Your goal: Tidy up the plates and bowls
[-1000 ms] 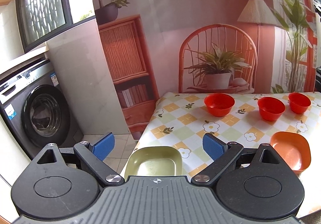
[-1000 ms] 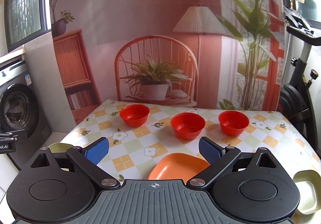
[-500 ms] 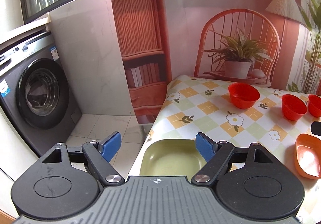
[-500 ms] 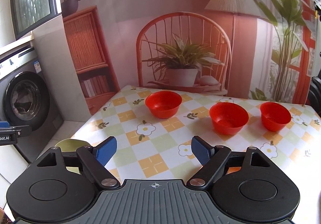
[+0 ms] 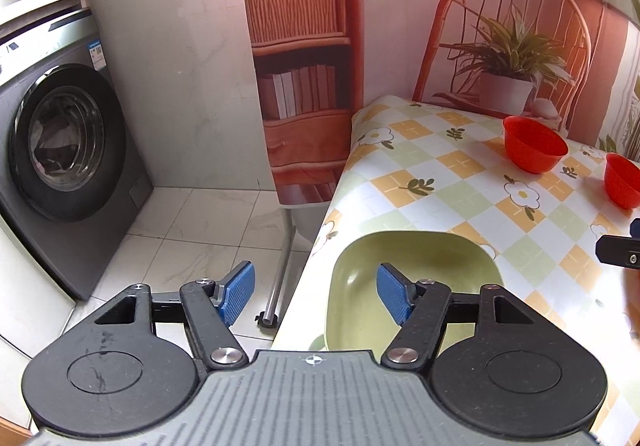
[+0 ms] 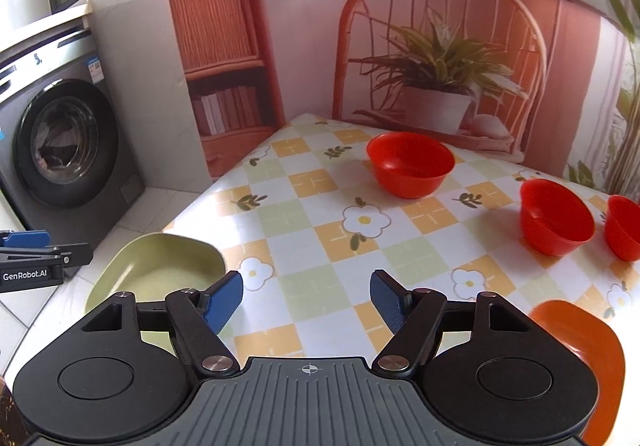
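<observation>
A pale green plate [image 5: 416,274] [image 6: 160,266] lies at the near left corner of the checked table [image 5: 440,174]. My left gripper [image 5: 312,294] is open; its right pad hangs over the plate's left part and its left pad is off the table edge. My right gripper [image 6: 306,296] is open above bare tablecloth, with the green plate at its left and an orange plate [image 6: 592,350] at its right. Three red bowls [image 6: 410,164] [image 6: 556,216] [image 6: 624,228] stand in a row further back. The left gripper's tip [image 6: 32,254] shows at the left edge of the right wrist view.
A washing machine [image 5: 64,142] stands on the tiled floor left of the table. A metal table leg [image 5: 280,266] runs under the near corner. The backdrop with a printed chair and plant [image 6: 436,58] closes the far side of the table [image 6: 320,206].
Both grippers have swung left and come lower. The green plate has grown larger in the left view, with the right pad now over it. The orange plate has slid to the right edge.
</observation>
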`<action>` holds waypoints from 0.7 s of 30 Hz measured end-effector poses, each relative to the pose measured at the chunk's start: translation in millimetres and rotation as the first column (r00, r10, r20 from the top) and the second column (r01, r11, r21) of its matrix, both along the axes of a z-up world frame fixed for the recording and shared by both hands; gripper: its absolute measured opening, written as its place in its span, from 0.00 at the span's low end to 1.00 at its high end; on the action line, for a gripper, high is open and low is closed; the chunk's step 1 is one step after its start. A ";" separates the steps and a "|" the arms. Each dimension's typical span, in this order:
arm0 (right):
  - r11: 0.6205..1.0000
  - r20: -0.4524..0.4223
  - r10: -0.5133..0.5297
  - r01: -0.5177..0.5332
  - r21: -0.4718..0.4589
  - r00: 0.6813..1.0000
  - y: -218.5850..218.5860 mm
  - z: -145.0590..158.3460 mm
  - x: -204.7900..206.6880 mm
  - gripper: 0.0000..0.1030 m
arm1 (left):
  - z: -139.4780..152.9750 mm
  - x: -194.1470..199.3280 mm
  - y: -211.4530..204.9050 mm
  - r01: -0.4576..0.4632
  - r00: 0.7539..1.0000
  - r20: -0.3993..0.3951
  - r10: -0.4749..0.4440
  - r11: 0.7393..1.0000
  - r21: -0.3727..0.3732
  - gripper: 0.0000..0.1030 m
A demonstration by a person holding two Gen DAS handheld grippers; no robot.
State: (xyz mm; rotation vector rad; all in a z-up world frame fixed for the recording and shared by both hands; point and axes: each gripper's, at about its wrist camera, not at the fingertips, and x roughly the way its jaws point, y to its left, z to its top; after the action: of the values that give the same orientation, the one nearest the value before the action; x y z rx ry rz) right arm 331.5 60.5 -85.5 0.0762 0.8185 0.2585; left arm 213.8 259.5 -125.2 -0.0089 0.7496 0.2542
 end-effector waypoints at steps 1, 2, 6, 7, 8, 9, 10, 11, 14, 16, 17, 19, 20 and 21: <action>1.000 -0.014 0.015 -0.015 -0.001 1.000 6.8 -3.8 3.2 0.64 | -3.5 1.7 2.4 -0.002 1.000 -0.004 0.002 1.000 -0.012 0.68; 1.000 -0.022 0.027 -0.027 -0.001 0.999 12.0 -7.0 5.8 0.64 | -7.4 3.4 5.9 -0.008 1.000 -0.006 0.007 1.000 -0.030 0.67; 0.998 -0.033 0.066 -0.067 -0.021 0.997 32.4 -18.7 14.6 0.63 | -21.5 12.4 16.4 -0.005 1.000 -0.012 0.004 0.997 -0.083 0.56; 0.997 -0.041 0.071 -0.072 -0.021 0.997 36.4 -21.9 16.4 0.63 | -24.3 14.5 16.5 -0.004 1.000 -0.017 0.003 0.997 -0.083 0.56; 0.997 -0.050 0.075 -0.076 -0.021 0.996 39.8 -25.0 18.1 0.61 | -26.9 16.2 16.6 -0.010 1.000 -0.022 0.008 0.997 -0.082 0.56; 0.996 -0.062 0.081 -0.083 -0.018 0.995 44.1 -28.7 19.6 0.60 | -29.7 17.1 16.9 -0.018 1.000 -0.026 0.015 0.996 -0.087 0.56; 0.996 -0.073 0.087 -0.089 -0.015 0.993 47.2 -32.3 21.1 0.58 | -32.4 16.8 17.8 -0.023 0.999 -0.031 0.020 0.995 -0.101 0.56; 0.995 -0.083 0.093 -0.095 -0.012 0.992 50.6 -35.5 21.7 0.56 | -34.7 17.0 18.8 -0.024 0.999 -0.033 0.020 0.993 -0.116 0.54; 0.993 -0.107 0.120 -0.121 -0.001 0.987 58.4 -44.2 22.6 0.53 | -40.9 19.2 17.7 -0.005 0.999 -0.041 0.000 0.992 -0.122 0.52; 0.990 -0.124 0.140 -0.139 0.013 0.982 62.4 -50.1 22.3 0.51 | -44.4 20.3 14.5 0.008 0.999 -0.051 -0.013 0.995 -0.096 0.52; 0.990 -0.132 0.143 -0.141 0.018 0.981 63.6 -52.9 21.6 0.49 | -46.0 20.6 14.0 0.011 0.998 -0.054 -0.016 0.996 -0.092 0.52; 0.989 -0.147 0.151 -0.148 0.031 0.978 65.6 -58.1 19.6 0.47 | -49.2 19.6 16.1 0.014 0.998 -0.053 -0.021 0.992 -0.123 0.50; 0.988 -0.155 0.156 -0.152 0.036 0.976 66.8 -60.4 18.8 0.44 | -50.8 18.2 17.8 0.015 0.999 -0.049 -0.022 0.989 -0.150 0.46; 0.987 -0.161 0.160 -0.156 0.038 0.974 67.4 -62.3 18.0 0.43 | -52.2 17.8 18.4 0.015 0.999 -0.048 -0.023 0.986 -0.165 0.40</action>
State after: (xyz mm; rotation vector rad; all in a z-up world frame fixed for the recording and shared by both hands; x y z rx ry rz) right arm 349.5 127.9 -147.8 0.0566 0.9861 0.4169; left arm 231.6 277.9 -177.5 -0.1530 0.8186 0.1743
